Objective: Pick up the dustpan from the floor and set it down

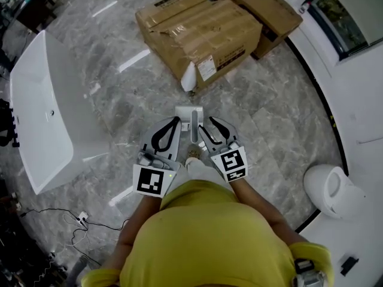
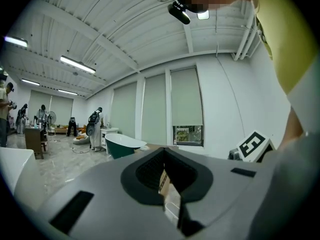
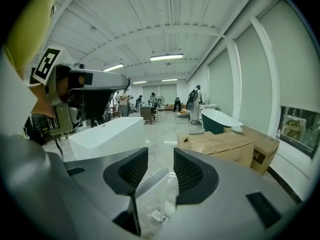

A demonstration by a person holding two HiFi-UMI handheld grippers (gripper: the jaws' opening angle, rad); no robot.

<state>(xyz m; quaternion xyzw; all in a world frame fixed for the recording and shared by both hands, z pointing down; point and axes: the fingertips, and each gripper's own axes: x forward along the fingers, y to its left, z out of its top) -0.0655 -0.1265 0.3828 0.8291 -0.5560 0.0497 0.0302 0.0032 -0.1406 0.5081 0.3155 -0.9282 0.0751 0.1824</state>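
A white dustpan (image 1: 189,113) stands on the grey marble floor just in front of me, its long handle (image 1: 193,130) rising toward me. My right gripper (image 1: 208,126) is beside the handle. In the right gripper view the pale handle (image 3: 150,186) runs between the jaws of the right gripper (image 3: 161,156), which stand apart and do not squeeze it. My left gripper (image 1: 176,122) hangs just left of the handle. Its jaws meet at the tips in the left gripper view (image 2: 164,154), with nothing between them.
Two large cardboard boxes (image 1: 200,37) lie just beyond the dustpan. A white bathtub (image 1: 42,112) stands at the left, a toilet (image 1: 332,190) at the right by the white wall. Cables (image 1: 78,220) trail on the floor at lower left. People stand far off (image 2: 95,129).
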